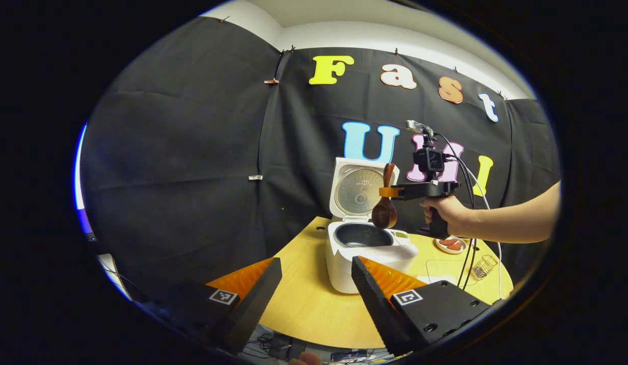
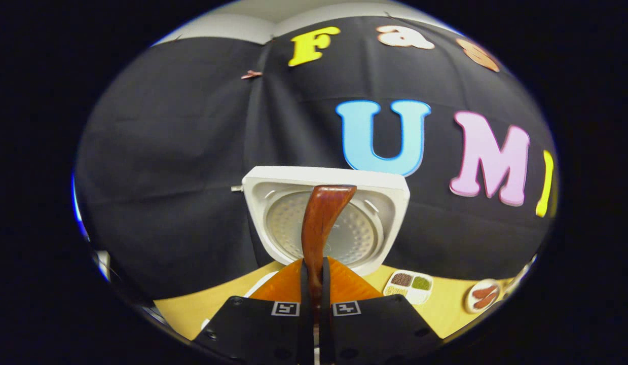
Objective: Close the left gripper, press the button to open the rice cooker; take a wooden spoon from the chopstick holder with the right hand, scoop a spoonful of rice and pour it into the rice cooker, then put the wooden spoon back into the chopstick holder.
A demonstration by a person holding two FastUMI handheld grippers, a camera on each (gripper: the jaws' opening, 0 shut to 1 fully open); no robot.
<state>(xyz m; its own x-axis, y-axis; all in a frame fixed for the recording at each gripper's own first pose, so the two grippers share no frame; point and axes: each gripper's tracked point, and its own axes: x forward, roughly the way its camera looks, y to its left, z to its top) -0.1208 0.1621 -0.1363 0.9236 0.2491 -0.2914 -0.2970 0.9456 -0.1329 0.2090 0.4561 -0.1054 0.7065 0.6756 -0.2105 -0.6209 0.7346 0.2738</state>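
Nearest in left gripper view: left gripper (image 1: 316, 284) hanging back at the near table (image 1: 303, 304) edge, fingers spread wide, nothing between them. Could clip the cooker front if it drifts forward.

Next out: rice cooker (image 1: 367, 253), lid (image 1: 357, 190) up, dark inner pot (image 1: 363, 235) exposed.

Just above the pot: wooden spoon (image 1: 385, 205) clamped by right gripper (image 1: 390, 192), bowl hanging down over the pot, handle up. Same grip in right gripper view: right gripper (image 2: 314, 276) pinched tight on the spoon (image 2: 321, 223) shaft, handle end standing in front of the lid (image 2: 326, 218).

Can't tell whether rice is left in the bowl.

Risks, as judgement:
- Thin round shaft in a pinch grip, likely to twist on tilt; rice onto rim or table.
- Spoon near the raised lid; swinging out could knock it shut.
- Chopstick holder unlocated; wire rack (image 1: 483, 267) at far right maybe. Blind return could tip it.

Farther back: small dishes (image 2: 409, 286) on the table, well clear.
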